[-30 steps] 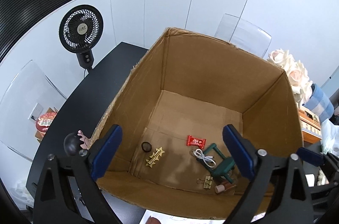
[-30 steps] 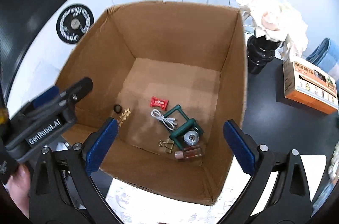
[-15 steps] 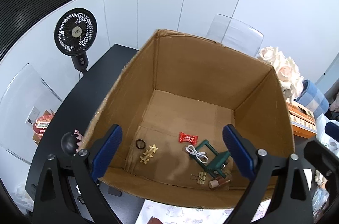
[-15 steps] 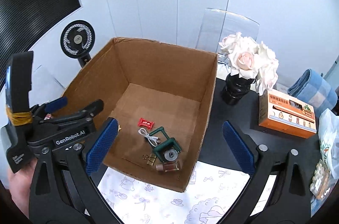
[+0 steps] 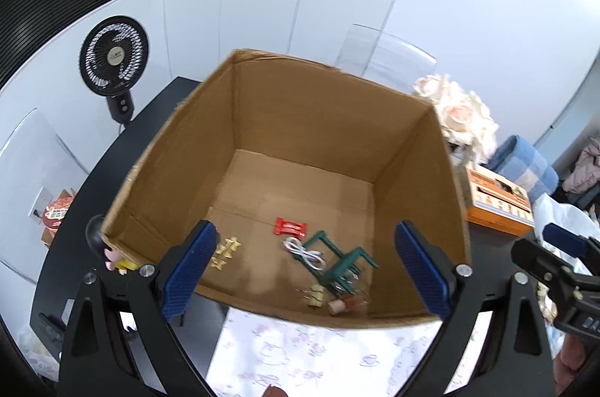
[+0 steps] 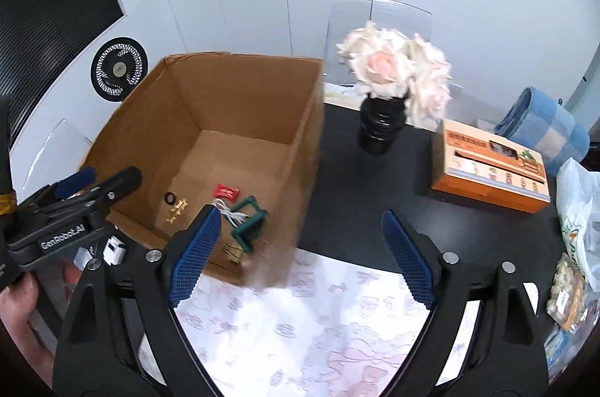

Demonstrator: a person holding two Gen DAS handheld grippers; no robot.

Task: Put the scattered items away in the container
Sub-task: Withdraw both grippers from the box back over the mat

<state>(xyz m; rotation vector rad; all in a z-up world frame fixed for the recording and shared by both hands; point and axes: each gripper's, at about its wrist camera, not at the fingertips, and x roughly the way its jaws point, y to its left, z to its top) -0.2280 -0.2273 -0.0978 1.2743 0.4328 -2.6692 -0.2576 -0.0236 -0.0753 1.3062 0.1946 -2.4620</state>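
Looking down past my left gripper (image 5: pixel 305 269), fingers spread wide and empty, I see the open brown cardboard box (image 5: pixel 330 104) on the black table (image 6: pixel 375 179). Inside lie a red wrapper (image 5: pixel 290 227), white coiled cable (image 5: pixel 305 252) and green metal frame (image 5: pixel 339 260). My right gripper (image 6: pixel 300 250) is equally wide apart, holding nothing, above the patterned white mat (image 6: pixel 318 329).

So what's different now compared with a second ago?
Both open, empty grippers have pulled back from the cardboard box; the right gripper swung rightward, now over the patterned paper. The left gripper only backed off slightly. Nothing was grabbed or released. The box's contents stayed put.
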